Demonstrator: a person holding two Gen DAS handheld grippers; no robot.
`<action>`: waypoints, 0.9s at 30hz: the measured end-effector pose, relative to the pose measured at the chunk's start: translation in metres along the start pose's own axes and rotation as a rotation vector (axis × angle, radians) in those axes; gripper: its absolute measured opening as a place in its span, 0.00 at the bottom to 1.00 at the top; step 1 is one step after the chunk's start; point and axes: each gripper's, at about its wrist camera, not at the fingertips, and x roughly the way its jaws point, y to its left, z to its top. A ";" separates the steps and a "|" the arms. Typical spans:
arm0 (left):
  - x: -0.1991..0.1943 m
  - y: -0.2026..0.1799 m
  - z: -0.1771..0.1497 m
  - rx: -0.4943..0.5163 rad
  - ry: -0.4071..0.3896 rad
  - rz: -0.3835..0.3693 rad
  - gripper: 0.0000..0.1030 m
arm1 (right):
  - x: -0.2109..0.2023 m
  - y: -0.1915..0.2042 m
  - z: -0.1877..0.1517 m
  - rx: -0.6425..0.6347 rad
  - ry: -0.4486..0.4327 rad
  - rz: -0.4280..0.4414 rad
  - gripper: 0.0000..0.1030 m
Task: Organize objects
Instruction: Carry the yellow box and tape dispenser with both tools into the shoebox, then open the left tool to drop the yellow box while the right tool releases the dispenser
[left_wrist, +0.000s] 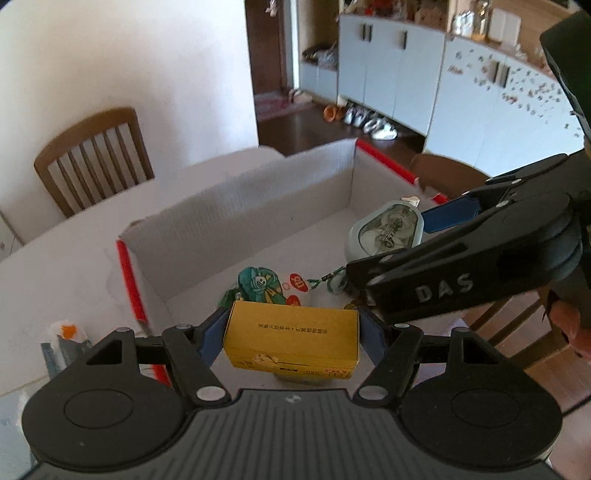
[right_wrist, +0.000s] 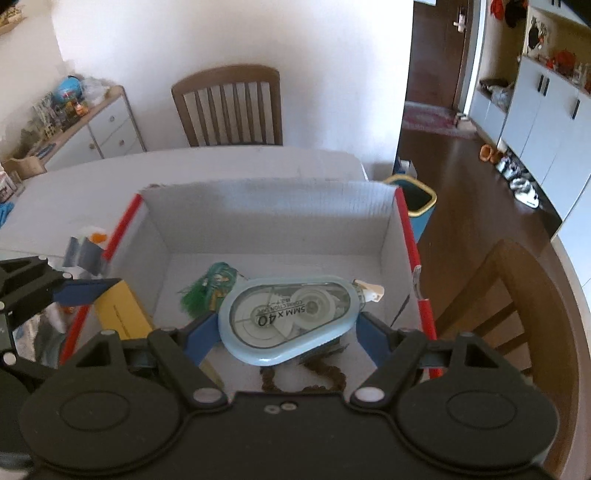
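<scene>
With your left gripper (left_wrist: 293, 332) clamped on the yellow box (left_wrist: 291, 338) and your right gripper (right_wrist: 286, 328) clamped on the correction tape (right_wrist: 288, 319), both over the cardboard box (right_wrist: 266, 206), lower and release each inside.

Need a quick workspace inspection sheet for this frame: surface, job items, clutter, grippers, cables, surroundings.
Surface: white table, carrying an open cardboard box with red edges.
Job's things: yellow box and correction tape, both held over the cardboard box; green packet and a brown cord lie inside.
Clutter: grey-and-orange wrapper beside the box.
Grippers: left gripper shut on the yellow box; right gripper shut on the correction tape.
Cables: nothing seen.
Surroundings: wooden chair, white cabinets, bin, shoes on floor.
</scene>
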 end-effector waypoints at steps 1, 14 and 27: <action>0.007 -0.002 0.002 -0.001 0.020 0.002 0.71 | 0.006 0.000 0.001 0.001 0.011 -0.005 0.78; 0.059 -0.009 0.012 0.009 0.186 0.026 0.71 | 0.063 -0.004 0.003 0.040 0.201 -0.020 0.78; 0.080 0.003 0.000 -0.056 0.307 0.001 0.70 | 0.073 -0.011 -0.007 0.083 0.238 0.002 0.78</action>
